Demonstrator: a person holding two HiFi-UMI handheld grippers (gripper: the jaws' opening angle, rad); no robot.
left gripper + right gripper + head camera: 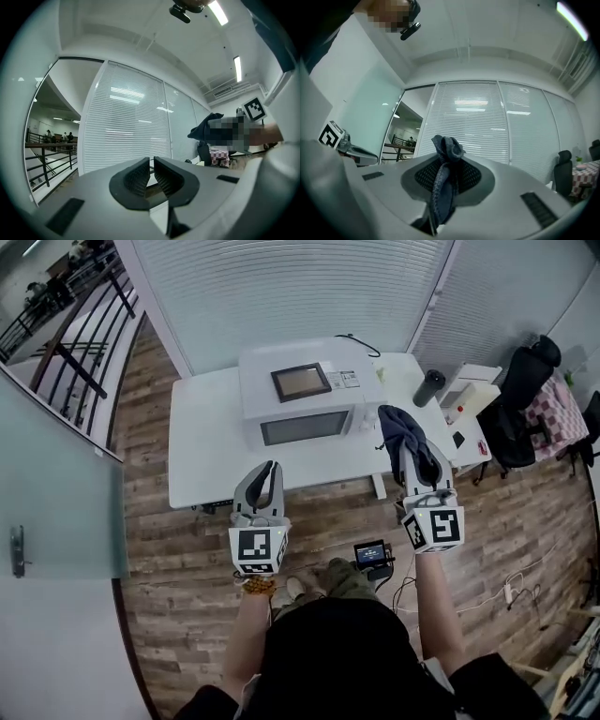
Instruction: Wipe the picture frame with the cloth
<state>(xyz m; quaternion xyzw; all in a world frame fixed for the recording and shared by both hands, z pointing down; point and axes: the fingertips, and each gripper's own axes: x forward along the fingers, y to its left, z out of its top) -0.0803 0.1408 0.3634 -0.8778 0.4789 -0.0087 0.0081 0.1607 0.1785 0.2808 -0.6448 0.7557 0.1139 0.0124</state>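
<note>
A dark-framed picture frame (301, 382) lies flat on top of a white microwave (349, 412), which stands on the white table (206, 442). My right gripper (418, 457) is held up in front of the table's right end, shut on a dark blue cloth (403, 430). In the right gripper view the cloth (444, 168) is bunched between the jaws and sticks out past the tips. My left gripper (269, 472) hovers before the table's front edge, left of the right one. Its fingers (140, 177) are shut with nothing between them.
A black cup (429, 387) and a white box with a red button (466, 395) stand at the table's right end. An office chair draped with dark clothing (520, 399) is further right. A small screen device (372, 554) and cables lie on the wooden floor. White blinds close off the back.
</note>
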